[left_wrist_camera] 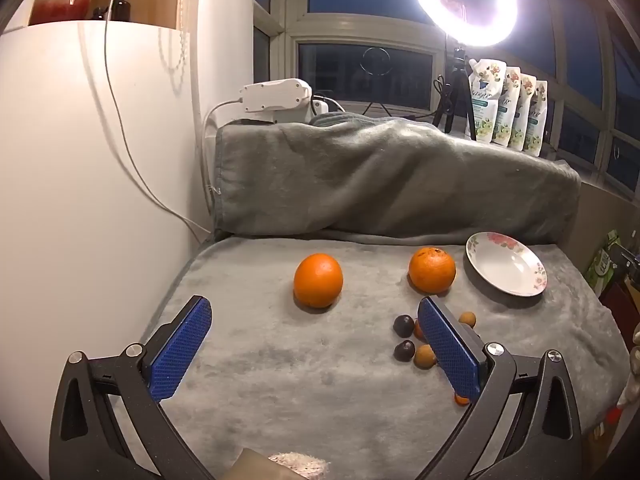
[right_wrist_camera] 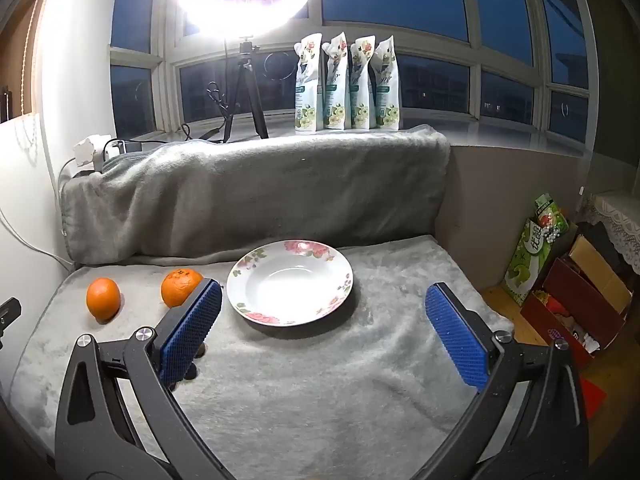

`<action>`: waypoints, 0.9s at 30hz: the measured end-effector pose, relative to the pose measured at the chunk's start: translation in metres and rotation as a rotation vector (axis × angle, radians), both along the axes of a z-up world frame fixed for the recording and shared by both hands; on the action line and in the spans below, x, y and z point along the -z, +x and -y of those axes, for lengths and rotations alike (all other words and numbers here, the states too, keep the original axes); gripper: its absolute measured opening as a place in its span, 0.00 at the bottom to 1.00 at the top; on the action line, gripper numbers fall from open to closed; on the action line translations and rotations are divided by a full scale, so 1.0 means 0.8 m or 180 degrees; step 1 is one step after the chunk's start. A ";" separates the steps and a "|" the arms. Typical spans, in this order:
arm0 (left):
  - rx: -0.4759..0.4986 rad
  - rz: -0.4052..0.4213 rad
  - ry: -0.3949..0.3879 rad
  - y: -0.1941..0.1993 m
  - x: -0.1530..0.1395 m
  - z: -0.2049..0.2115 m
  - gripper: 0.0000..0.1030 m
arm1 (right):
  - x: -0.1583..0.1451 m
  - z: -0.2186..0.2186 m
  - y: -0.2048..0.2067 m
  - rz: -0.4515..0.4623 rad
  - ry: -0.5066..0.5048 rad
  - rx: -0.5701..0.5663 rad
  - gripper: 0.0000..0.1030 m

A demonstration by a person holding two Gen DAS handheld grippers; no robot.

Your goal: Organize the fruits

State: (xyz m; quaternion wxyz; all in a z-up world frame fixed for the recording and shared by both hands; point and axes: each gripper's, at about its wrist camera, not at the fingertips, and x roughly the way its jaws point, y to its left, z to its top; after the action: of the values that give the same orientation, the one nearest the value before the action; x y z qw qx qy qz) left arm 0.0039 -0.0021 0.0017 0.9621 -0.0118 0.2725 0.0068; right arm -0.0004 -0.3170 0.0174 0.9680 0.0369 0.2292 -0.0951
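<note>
Left wrist view: both grippers' jaws gape empty; right pad (left_wrist_camera: 450, 354) hides small fruits (left_wrist_camera: 404, 326).

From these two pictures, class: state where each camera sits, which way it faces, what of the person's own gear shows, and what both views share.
Left wrist view: sits on the left gripper, looks forward and down over the grey blanket at two oranges and small fruits; its open blue fingers show.
Right wrist view: sits on the right gripper, faces the empty floral plate and window; its open fingers show.
Shared: left orange, right orange, plate, ring light, pouches.
</note>
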 end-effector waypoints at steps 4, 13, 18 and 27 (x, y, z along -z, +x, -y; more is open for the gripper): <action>-0.0009 0.0029 0.0024 -0.007 -0.002 0.004 0.99 | 0.002 0.004 0.000 0.0007 -0.0006 -0.0008 1.00; -0.0056 0.0122 0.0065 -0.010 -0.014 0.009 0.99 | 0.001 0.003 0.000 0.0019 -0.0004 -0.0016 1.00; -0.0036 0.0128 0.0051 -0.007 -0.015 0.007 0.99 | 0.003 0.003 0.002 -0.0004 0.0007 -0.0007 1.00; -0.0019 0.0126 0.0044 -0.006 -0.015 0.009 0.99 | 0.011 0.004 0.005 -0.0028 0.0013 -0.0008 1.00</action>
State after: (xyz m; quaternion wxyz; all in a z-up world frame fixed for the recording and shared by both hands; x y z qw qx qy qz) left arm -0.0006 -0.0096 0.0135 0.9673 -0.0060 0.2533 0.0113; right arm 0.0037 -0.3202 0.0084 0.9671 0.0381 0.2337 -0.0935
